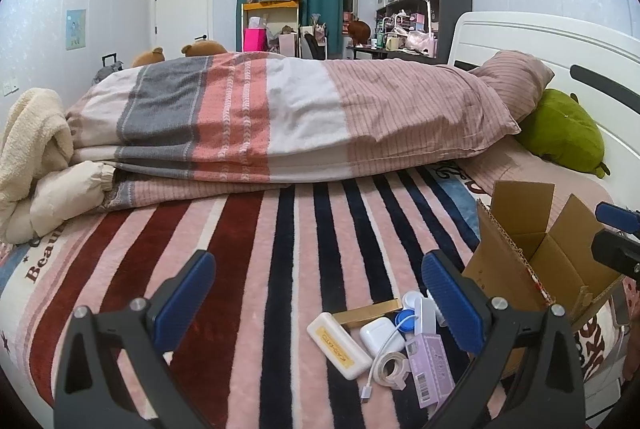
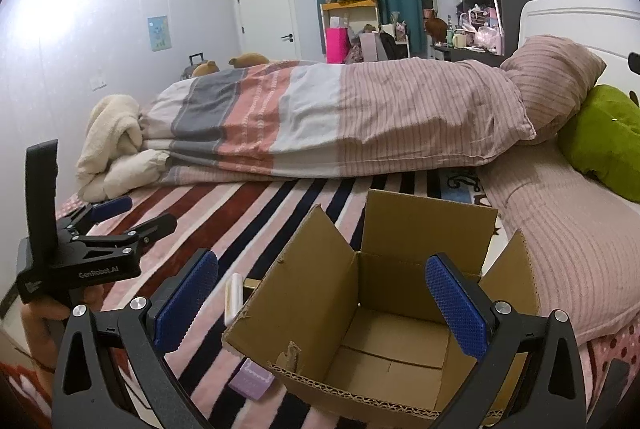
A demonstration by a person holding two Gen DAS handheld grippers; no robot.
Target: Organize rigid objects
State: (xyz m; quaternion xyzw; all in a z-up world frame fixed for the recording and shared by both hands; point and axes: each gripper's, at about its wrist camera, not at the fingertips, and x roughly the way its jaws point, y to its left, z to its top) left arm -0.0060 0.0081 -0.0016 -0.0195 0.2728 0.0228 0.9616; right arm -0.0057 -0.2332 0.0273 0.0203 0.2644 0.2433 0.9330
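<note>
Striped blanket: small items heaped unsorted beside cardboard box, seen empty. Left gripper and right gripper released; nothing packed.

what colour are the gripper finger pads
Blue, textured pads; clearest in the right wrist view.

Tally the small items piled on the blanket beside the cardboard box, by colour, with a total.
White or cream: 3, the long case, earbud case, charging cable
Gold: 1, bar
Blue and white: 1, lens case
Clear: 1, tape roll
Lilac: 1, carton
Total: 7
</note>
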